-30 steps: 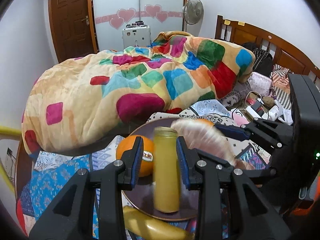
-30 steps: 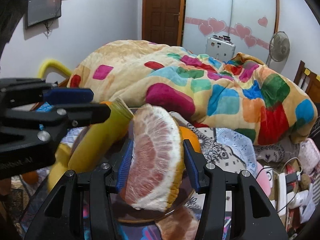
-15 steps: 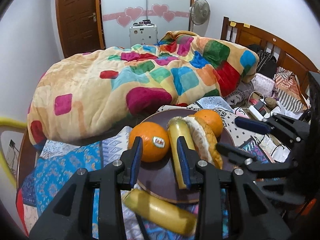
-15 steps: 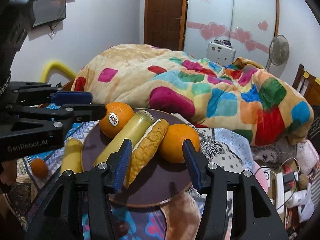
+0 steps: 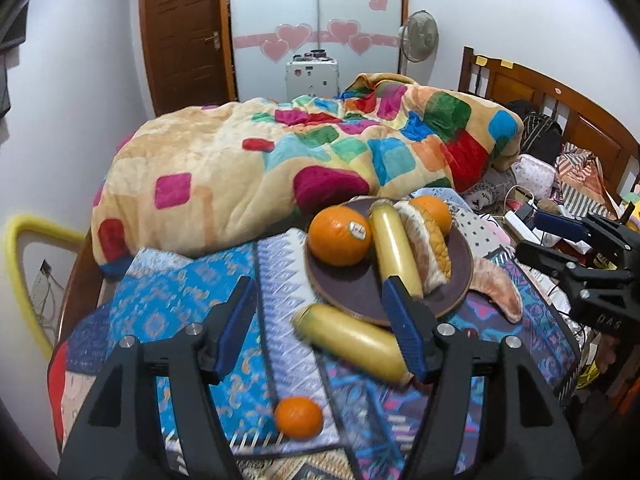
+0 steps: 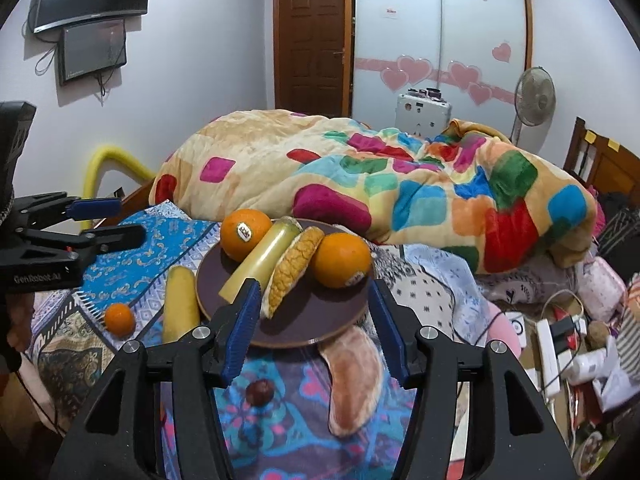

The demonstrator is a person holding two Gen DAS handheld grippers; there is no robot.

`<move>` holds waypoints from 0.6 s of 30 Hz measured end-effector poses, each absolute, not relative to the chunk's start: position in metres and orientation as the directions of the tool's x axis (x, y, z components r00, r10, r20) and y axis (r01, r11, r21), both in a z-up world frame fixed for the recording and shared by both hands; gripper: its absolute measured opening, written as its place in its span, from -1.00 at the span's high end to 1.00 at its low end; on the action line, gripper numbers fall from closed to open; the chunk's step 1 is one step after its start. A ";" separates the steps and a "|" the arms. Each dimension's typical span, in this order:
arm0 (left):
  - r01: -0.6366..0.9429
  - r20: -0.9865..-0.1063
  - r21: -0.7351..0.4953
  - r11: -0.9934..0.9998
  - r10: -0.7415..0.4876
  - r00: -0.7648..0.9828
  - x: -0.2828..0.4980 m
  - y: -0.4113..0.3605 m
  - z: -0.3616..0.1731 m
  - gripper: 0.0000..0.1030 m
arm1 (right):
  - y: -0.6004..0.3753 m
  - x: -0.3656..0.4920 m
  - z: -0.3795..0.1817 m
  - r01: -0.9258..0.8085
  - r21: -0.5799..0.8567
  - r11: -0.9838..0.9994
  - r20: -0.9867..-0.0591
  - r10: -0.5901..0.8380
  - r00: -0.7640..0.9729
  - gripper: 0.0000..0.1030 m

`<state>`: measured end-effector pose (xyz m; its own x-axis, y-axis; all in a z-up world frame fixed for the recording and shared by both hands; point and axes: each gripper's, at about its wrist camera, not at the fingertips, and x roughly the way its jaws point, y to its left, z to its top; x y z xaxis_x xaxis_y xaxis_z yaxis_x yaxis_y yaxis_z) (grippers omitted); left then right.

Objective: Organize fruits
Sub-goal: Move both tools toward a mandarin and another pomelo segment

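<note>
My left gripper jaws opening, nothing pinched. My right gripper same, empty. Brown plate at 12 o'clock holds two oranges, a yellow bottle and a pomelo wedge. Second bottle and small orange lie off-plate, 6 o'clock side.

The near rim of the brown plate is covered in the right wrist view by the right gripper's blue pads. The peeled pomelo segment has its upper end tucked under that plate. In the left wrist view the loose yellow bottle is smeared by blur, its far end behind a pad. The small dark fruit is too blurred to name.
</note>
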<state>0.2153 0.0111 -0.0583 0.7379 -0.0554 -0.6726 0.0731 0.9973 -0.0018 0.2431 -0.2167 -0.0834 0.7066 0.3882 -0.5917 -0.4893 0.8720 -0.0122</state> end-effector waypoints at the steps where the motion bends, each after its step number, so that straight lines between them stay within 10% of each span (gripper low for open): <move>1: 0.067 -0.676 -0.003 0.998 -0.051 0.735 0.213 0.014 -0.059 -0.30 | -0.219 0.241 -0.085 -0.487 -0.010 0.873 -0.594 0.387 0.706 -0.04; 18: 0.043 -0.780 -0.003 0.999 -0.029 0.626 0.191 0.028 -0.134 -0.32 | -0.251 0.244 -0.144 -0.437 0.008 0.899 -0.713 0.311 0.629 -0.14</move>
<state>0.1907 0.0276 -0.1342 0.6255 -0.0292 -0.7797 0.0428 0.9991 -0.0030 0.2443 -0.2506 -0.1441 0.6285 0.3114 -0.7127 -0.4370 0.8994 0.0076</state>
